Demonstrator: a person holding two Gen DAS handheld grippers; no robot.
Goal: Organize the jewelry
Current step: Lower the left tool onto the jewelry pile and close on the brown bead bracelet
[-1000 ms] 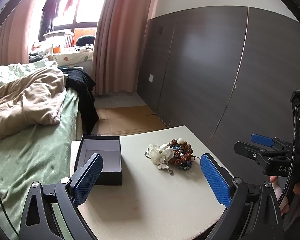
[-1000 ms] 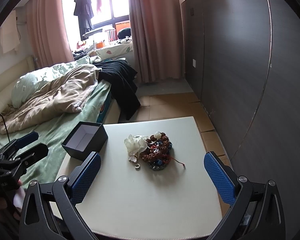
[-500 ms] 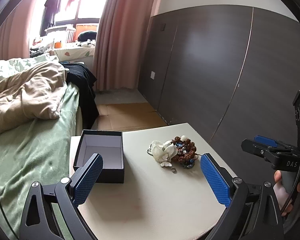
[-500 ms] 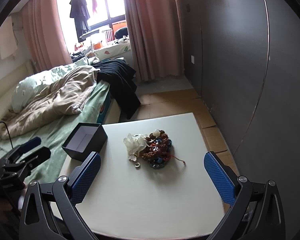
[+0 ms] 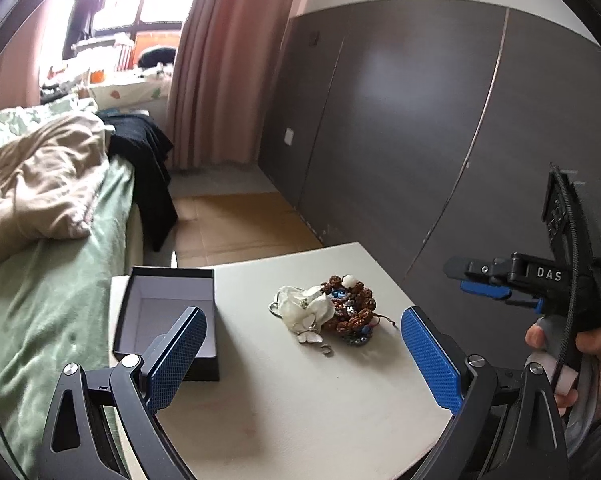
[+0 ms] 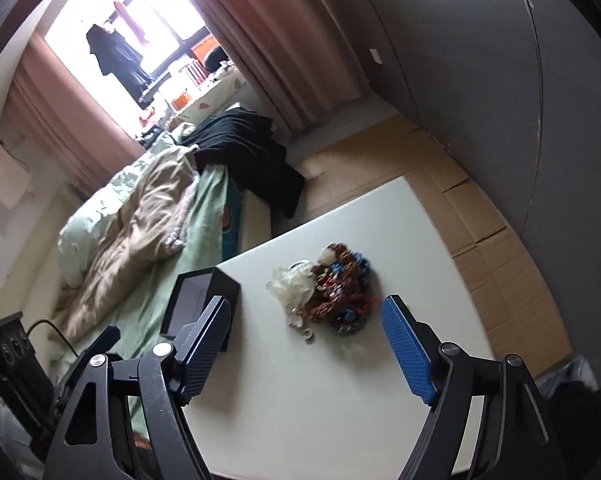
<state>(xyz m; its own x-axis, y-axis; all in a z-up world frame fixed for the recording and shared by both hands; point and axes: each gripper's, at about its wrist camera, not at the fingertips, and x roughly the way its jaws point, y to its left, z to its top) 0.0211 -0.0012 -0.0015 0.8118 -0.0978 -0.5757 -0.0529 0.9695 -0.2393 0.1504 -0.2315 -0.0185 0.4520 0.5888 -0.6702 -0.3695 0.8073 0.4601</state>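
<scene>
A pile of jewelry (image 5: 332, 312) lies on the white table (image 5: 300, 400): brown bead bracelets, a white flower piece, blue beads, a small ring in front. It also shows in the right wrist view (image 6: 328, 292). An open black box (image 5: 166, 312) with a pale lining stands left of the pile, empty; it also shows in the right wrist view (image 6: 200, 300). My left gripper (image 5: 300, 356) is open, above the table's near side, short of the pile. My right gripper (image 6: 306, 352) is open and tilted, near the pile; it also shows in the left wrist view (image 5: 492, 280).
A bed (image 5: 40, 240) with a green sheet and beige quilt lies left of the table. A dark panelled wall (image 5: 420, 140) stands right and behind. Cardboard (image 6: 480, 220) covers the floor beyond the table. Black clothes (image 6: 244, 148) hang over the bed's end.
My right gripper has rolled to a tilt and come closer to the jewelry pile. My left gripper has shifted slightly closer to the table. Both stay open.
</scene>
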